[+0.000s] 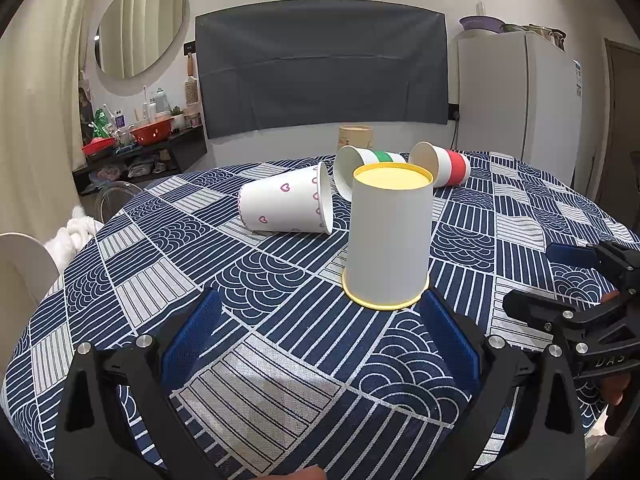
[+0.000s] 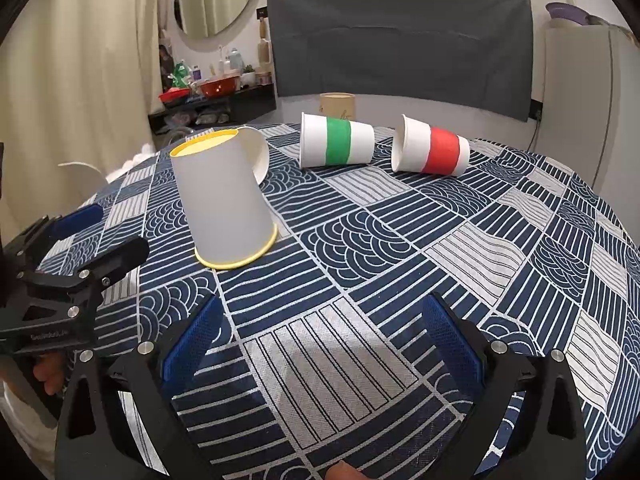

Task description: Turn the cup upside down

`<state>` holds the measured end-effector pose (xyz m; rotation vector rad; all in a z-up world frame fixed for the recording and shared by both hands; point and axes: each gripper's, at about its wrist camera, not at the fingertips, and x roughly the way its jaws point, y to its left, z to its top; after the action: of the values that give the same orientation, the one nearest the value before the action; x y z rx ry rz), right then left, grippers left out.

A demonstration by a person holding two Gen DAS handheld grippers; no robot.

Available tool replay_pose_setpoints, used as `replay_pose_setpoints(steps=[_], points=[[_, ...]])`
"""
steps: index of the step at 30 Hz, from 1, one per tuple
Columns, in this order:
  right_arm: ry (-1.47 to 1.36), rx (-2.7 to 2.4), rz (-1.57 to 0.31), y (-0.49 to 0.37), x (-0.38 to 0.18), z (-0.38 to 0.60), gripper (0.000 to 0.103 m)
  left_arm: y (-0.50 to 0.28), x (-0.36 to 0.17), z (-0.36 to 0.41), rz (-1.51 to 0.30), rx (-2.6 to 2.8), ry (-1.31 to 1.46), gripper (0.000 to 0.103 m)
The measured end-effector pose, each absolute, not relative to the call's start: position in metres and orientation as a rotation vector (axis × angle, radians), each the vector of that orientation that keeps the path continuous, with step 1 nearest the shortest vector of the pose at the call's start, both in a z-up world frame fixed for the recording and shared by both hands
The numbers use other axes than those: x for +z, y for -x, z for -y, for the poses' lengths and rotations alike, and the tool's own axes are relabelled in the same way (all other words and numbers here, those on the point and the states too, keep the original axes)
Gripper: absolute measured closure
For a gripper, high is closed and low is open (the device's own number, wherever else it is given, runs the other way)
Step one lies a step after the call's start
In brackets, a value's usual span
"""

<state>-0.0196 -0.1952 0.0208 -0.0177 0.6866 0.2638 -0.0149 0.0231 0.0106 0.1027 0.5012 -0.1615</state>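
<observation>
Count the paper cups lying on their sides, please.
3: the heart cup behind and left of the upside-down yellow-rimmed cup, the green-band cup mid-table, the red-band cup to its right. Nothing visible suggests more.

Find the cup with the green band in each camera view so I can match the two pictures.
Left wrist: green-banded cup lies upper centre, mostly hidden behind the yellow-rimmed cup.
Right wrist: green-banded cup lies upper centre, fully visible on its side.
Shared landmark: the red-banded cup immediately right of it.
</observation>
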Motion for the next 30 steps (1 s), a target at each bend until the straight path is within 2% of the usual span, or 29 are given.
replay_pose_setpoints(steps=[30], points=[[0.012, 0.278, -0.703, 0.0172, 0.0191, 0.1965, 0.008, 0.0131, 0.0101, -0.0245, -0.510, -0.175, -0.095, 0.006]])
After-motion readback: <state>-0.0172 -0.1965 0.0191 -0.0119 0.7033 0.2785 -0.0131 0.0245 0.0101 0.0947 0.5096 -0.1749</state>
